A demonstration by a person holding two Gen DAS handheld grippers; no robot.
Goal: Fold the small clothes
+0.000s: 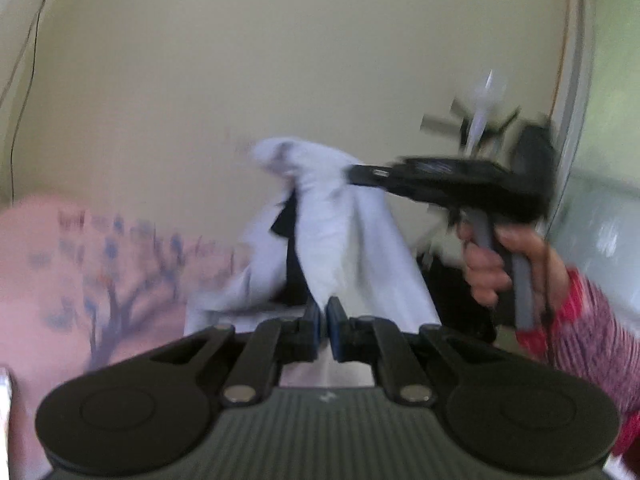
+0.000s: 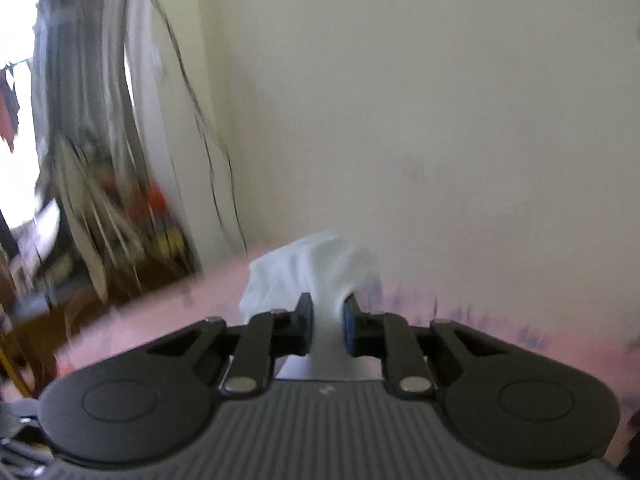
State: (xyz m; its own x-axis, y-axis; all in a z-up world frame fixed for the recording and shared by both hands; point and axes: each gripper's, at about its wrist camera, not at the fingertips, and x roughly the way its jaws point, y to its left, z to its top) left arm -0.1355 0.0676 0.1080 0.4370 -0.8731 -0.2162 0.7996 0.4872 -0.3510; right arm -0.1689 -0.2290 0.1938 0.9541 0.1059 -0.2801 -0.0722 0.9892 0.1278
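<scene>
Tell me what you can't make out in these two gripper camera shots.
- Left wrist view: what kind of garment the white cloth is; it hangs bunched and motion-blurred.
- Left wrist view: pink printed sheet pattern, smeared.
- Right wrist view: dark clutter at left, blurred.

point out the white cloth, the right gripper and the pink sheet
white cloth (image 1: 340,216): left wrist view, on its hanging middle fold
right gripper (image 2: 327,320): right wrist view, midway between its fingertips, shut on the cloth
pink sheet (image 1: 60,280): left wrist view, on its printed part

A pink bedsheet printed with blue-purple trees covers the surface; the white garment's lower edge rests on it.
</scene>
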